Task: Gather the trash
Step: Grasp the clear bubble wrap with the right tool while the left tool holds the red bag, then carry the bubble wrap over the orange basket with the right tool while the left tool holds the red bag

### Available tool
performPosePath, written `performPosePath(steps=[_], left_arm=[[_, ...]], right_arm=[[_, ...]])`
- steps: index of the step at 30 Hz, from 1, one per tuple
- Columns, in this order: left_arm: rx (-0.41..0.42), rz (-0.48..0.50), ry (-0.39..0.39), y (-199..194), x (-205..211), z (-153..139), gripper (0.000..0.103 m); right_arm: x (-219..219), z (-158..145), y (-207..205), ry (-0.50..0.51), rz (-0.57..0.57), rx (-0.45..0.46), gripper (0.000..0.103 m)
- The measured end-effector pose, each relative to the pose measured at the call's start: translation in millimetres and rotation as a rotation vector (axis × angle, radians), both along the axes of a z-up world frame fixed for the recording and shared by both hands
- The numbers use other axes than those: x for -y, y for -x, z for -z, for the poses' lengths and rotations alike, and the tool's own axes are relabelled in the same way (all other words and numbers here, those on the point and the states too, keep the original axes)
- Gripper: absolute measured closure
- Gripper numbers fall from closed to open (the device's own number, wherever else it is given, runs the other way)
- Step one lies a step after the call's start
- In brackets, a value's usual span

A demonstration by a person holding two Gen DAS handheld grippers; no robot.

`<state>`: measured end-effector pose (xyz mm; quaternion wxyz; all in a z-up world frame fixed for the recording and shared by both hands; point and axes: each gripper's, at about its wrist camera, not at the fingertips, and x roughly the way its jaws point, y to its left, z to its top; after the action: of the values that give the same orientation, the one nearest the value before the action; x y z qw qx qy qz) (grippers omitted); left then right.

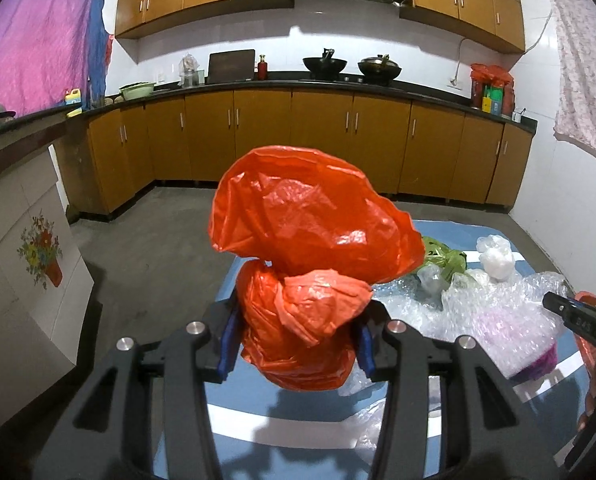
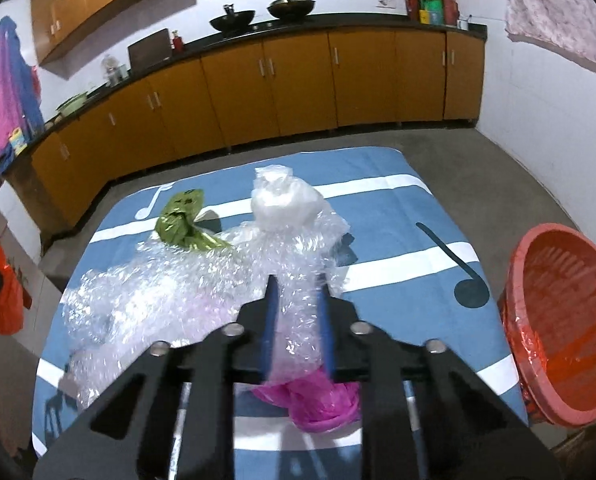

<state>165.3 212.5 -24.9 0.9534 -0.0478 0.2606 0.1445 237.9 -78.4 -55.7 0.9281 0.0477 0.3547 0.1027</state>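
Most of the trash was still out on the blue striped cloth (image 2: 378,200) — a green wrapper (image 2: 184,220), a white bag (image 2: 286,200) and a pink bag (image 2: 322,400) lay there, and the red bin (image 2: 558,360) at the right edge looked empty inside. The left gripper (image 1: 294,344) was held up above the cloth, its jaws closed on a crumpled red bag (image 1: 310,264). The right gripper (image 2: 298,320) reached low and forward — its jaws were pinched on a strip of bubble wrap (image 2: 298,300).
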Motion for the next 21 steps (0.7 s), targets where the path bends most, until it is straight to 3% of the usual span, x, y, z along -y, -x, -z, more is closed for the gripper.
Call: performPosePath(steps=[13,21], left_arm=[[0.022,0.052,0.001,8,14,-12,0.057],[0.025,0.121,0.012,4,38,-16,0.057]], right_arm=[[26,-56,34,-0.036,0.041,0.169,0.095],[59,-74,57,0.064,0.171,0.285,0.095]])
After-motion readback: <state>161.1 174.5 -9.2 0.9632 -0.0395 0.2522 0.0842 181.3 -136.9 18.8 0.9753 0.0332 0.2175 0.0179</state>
